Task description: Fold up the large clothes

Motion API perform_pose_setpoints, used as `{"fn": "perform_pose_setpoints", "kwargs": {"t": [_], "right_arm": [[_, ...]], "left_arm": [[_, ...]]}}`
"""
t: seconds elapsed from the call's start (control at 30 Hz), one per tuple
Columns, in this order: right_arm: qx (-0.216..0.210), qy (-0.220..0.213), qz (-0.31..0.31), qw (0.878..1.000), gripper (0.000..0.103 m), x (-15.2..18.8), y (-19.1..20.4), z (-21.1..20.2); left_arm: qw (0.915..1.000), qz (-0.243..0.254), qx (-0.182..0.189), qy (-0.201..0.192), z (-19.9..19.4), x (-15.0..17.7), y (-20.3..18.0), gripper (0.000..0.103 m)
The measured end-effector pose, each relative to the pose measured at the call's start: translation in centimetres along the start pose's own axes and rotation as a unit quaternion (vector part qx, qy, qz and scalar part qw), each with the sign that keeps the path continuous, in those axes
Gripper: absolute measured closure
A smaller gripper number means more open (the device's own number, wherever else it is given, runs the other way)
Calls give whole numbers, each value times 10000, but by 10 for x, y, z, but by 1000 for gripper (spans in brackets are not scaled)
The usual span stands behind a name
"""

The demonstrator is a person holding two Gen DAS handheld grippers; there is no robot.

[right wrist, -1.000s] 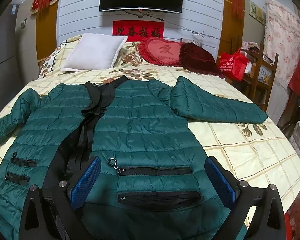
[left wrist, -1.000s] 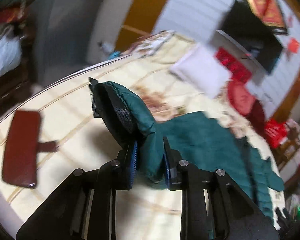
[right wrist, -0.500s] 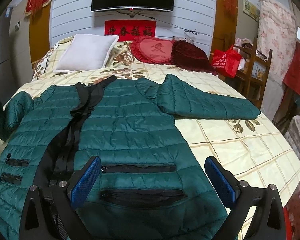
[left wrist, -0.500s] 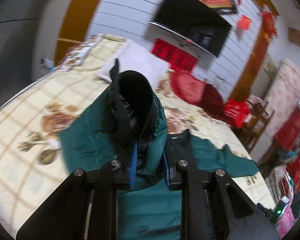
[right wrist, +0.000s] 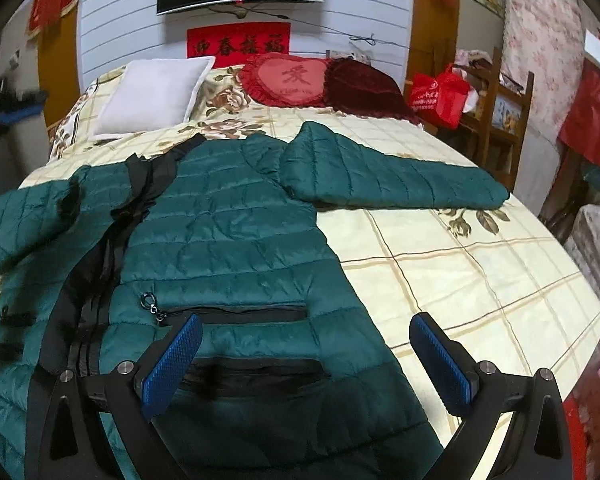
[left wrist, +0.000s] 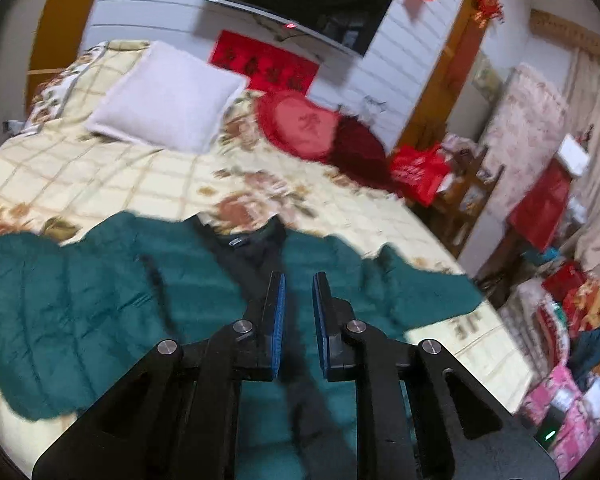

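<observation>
A: Where is the jacket [right wrist: 228,240]?

B: Spread front-up on the bed [right wrist: 460,272], its collar toward the white pillow [right wrist: 152,96]. One sleeve [right wrist: 392,176] lies straight out to the side; the other sleeve [right wrist: 24,220] is folded in over the chest

A: And the left gripper [left wrist: 299,312]?

B: Its jaws stand a narrow gap apart with nothing between them, above the black zipper strip [left wrist: 256,268]. The picture is blurred

A: The right gripper [right wrist: 306,354]?

B: Jaws wide apart, empty, over the hem near the lower pocket [right wrist: 256,376]

A: What does only one view show?

B: The right view shows the pocket zips and a metal zipper pull [right wrist: 150,304]; the left view shows the collar label [left wrist: 236,241] and clutter beside the bed
</observation>
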State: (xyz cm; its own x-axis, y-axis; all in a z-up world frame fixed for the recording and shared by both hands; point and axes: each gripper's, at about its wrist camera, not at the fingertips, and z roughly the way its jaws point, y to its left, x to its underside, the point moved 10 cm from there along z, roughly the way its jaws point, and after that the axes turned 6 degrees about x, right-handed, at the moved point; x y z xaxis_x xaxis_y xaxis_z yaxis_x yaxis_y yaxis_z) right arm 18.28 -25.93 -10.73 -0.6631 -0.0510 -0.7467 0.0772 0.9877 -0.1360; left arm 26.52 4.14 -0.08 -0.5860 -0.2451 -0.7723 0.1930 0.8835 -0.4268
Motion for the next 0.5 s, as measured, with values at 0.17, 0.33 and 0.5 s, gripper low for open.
{"fn": "perform_pose_setpoints", "kwargs": {"t": [0.17, 0.33, 0.5], "right_arm": [[-58, 2, 6, 10000, 1, -1, 6, 0], [-353, -565, 73, 9978, 0, -16, 23, -24], [-1657, -783, -329, 9825, 0, -58, 104, -42]], "left_arm": [[9979, -288, -572, -73, -35, 17, 59, 90], [9906, -666, -1169, -231, -72, 37, 128, 90], [9757, -1154, -1845, -259, -86, 64, 199, 90]]}}
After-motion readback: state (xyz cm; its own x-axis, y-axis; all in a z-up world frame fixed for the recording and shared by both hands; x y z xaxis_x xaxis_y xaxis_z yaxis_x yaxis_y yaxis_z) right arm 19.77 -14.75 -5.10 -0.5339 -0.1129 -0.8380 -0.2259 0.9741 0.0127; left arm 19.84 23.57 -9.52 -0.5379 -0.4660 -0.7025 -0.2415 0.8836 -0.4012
